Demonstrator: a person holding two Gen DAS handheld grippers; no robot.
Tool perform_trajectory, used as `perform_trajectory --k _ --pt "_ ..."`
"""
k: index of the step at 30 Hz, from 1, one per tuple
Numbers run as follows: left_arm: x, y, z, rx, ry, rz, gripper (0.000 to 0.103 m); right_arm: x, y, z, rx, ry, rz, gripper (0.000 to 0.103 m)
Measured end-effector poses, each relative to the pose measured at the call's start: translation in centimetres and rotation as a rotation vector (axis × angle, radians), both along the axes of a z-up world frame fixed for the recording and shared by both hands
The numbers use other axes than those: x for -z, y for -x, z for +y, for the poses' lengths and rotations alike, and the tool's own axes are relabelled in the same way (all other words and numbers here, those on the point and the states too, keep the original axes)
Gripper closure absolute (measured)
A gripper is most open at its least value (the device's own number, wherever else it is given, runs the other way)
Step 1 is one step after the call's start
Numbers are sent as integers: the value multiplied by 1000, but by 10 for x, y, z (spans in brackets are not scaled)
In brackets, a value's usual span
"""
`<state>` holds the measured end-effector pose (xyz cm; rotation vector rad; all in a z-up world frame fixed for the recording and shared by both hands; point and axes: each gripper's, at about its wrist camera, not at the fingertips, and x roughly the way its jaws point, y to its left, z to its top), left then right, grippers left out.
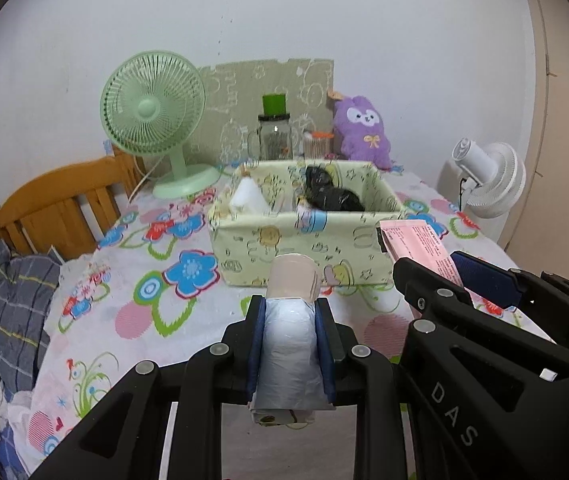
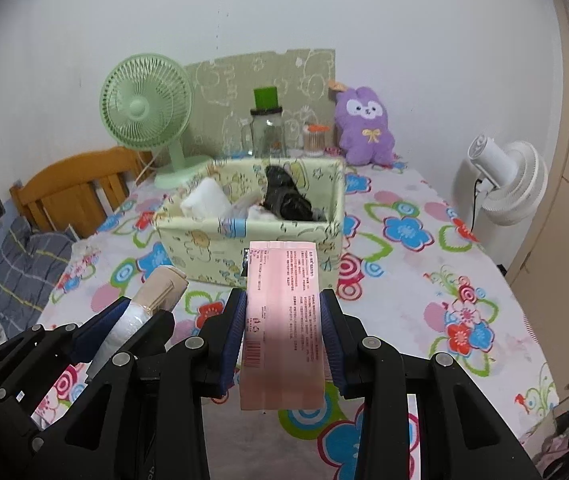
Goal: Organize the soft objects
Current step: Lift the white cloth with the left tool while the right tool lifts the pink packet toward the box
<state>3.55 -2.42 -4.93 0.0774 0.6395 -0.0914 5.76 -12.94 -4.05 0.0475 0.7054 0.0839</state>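
My left gripper [image 1: 290,320] pinches a silvery plastic roll [image 1: 289,344], its beige end poking past the jaws. My right gripper [image 2: 283,320] clamps a pink packet [image 2: 282,320], possibly tissues, both tilted toward the fabric bin [image 2: 220,248] ahead.

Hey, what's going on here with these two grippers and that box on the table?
A person is tidying soft items with two handheld grippers. The left gripper is shut on a roll of plastic bags, and the right gripper is shut on a pink packet. Both are held above the flowered tablecloth, in front of the fabric storage box, which already holds a black bag and white items.
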Motion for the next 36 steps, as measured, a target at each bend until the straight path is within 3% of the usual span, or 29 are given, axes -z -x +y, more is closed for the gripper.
perform_trajectory --k 17,36 --pt "-40 -2 -7 20 -2 -78 80 -43 2 -9 37 -11 -81 63" --pt "-50 -45 -17 42 -8 -81 80 -51 -43 -18 62 -15 -84 63"
